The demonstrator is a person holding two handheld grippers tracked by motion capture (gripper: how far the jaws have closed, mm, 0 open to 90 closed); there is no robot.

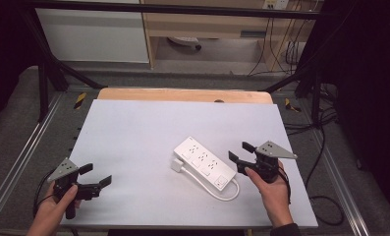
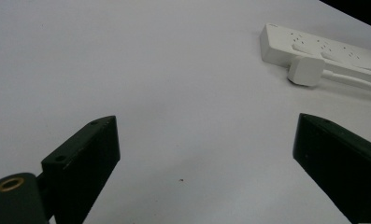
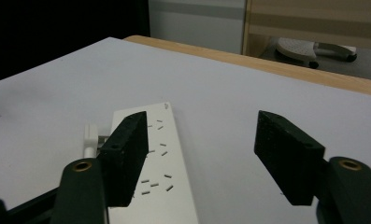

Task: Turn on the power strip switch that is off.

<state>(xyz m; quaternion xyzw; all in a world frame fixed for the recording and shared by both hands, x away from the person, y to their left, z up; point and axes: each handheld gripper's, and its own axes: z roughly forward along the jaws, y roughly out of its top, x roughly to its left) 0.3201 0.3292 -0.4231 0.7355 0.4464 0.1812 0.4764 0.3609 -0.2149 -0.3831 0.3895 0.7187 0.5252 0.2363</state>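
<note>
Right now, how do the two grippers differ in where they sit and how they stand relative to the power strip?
The left gripper hovers over bare table, well apart from the white power strip; the right gripper sits right at the strip's near end. The left gripper's fingers stand wider apart than the right gripper's fingers. Both are open and hold nothing.

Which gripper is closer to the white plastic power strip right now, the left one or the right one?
Right. The right gripper hovers at the white plastic power strip's near end, jaws open. The left gripper sits well off to its left over bare table.
</note>
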